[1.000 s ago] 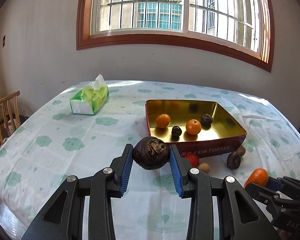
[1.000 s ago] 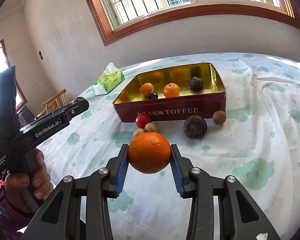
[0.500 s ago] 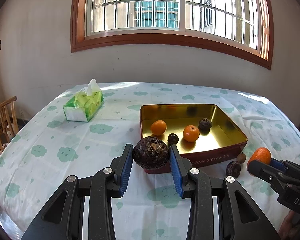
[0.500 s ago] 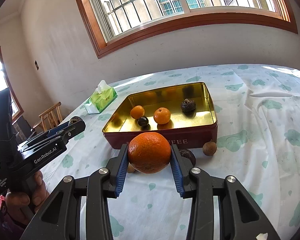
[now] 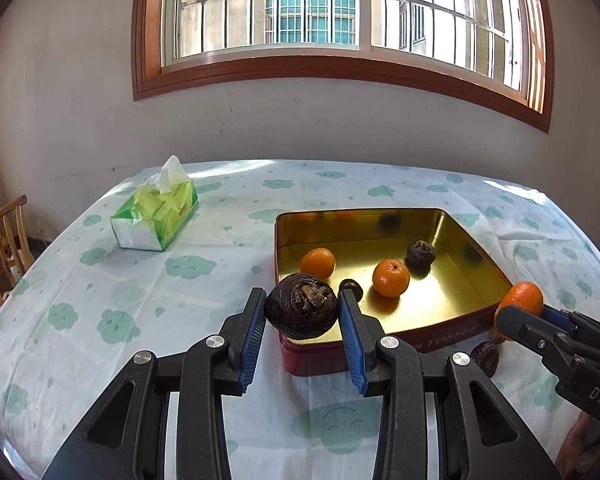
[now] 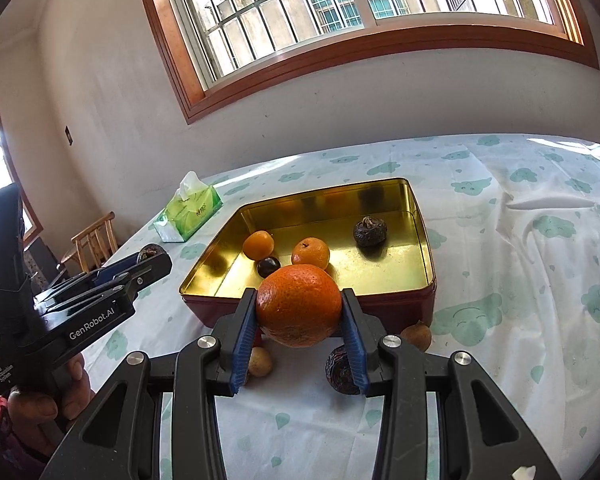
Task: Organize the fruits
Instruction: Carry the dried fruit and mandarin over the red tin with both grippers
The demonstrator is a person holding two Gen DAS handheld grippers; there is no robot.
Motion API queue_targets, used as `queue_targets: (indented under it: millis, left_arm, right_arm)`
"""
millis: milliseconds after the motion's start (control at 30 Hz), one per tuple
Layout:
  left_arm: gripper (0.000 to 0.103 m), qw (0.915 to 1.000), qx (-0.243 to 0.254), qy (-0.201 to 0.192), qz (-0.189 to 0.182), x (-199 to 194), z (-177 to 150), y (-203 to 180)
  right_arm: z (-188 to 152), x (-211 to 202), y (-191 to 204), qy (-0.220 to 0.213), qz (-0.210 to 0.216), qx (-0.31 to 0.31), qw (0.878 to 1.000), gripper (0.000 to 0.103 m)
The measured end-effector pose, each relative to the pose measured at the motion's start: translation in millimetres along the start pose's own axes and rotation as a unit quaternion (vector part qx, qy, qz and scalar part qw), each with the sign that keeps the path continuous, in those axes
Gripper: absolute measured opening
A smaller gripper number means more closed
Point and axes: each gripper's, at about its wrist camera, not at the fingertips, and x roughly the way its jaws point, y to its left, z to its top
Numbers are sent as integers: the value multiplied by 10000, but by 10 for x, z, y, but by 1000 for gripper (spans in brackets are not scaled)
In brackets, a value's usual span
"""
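The left gripper (image 5: 302, 322) was clamped on a dark brown wrinkled round fruit (image 5: 302, 306), its blue pads closed to the fruit's width, hanging at the near left corner of the gold-lined red toffee tin (image 5: 476, 256). The right gripper (image 6: 299, 326) pinched a large orange mandarin (image 6: 299, 305) the same way, just short of the tin's near wall.

Inside the tin, two small oranges (image 5: 391, 277) lay near its middle, a small dark glossy fruit (image 5: 351, 288) at 6 o'clock and a wrinkled brown fruit (image 5: 421, 253) toward 2 o'clock. On the cloud-print tablecloth (image 6: 540, 280), below the right gripper, lay several loose fruits; a green tissue box (image 5: 156, 212) stood at 10 o'clock.

The risks, I judged: releasing before clearing the wall would drop either fruit outside; round fruit dropped from height could roll or bounce out; and two grippers converging on the same near edge could collide.
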Motion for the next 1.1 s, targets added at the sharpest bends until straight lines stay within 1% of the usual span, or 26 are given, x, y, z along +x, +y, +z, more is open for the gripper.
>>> queue_targets:
  millis: [267,1100]
  left_arm:
    - [38,9999,-62,85,-14,182,42,0]
    - [38,9999,-103,127,-14,565,224,-6]
  right_arm:
    - [84,142,-33,30,47,50,10000,37]
    - [272,501,-175,134,62,145,9998,37]
